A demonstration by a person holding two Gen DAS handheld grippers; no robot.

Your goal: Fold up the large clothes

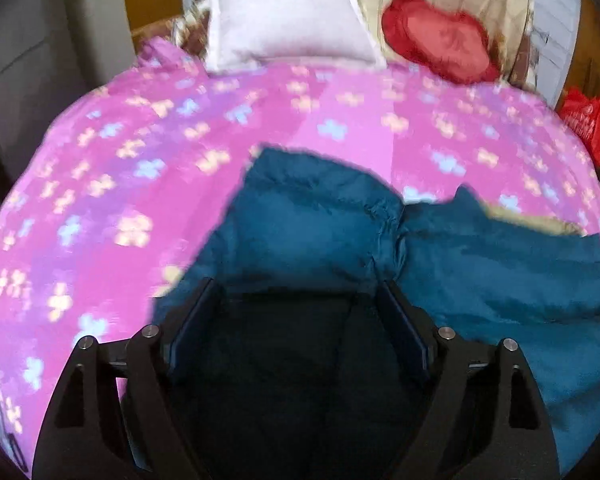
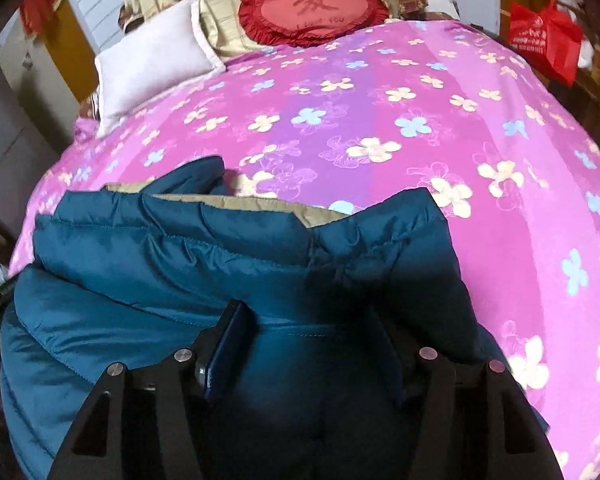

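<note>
Teal padded jacket [image 1: 308,220] [image 2: 180,264] bunched between the spread jaws of both left gripper [image 1: 296,300] and right gripper [image 2: 308,320].

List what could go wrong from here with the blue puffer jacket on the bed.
1. The jacket looks puffy and slick; fabric bulges between the wide-apart fingers of the right claw and may slip out as it closes.
2. The left claw view is blurred, suggesting fast motion, which could bunch the sleeve against the bedspread.
</note>
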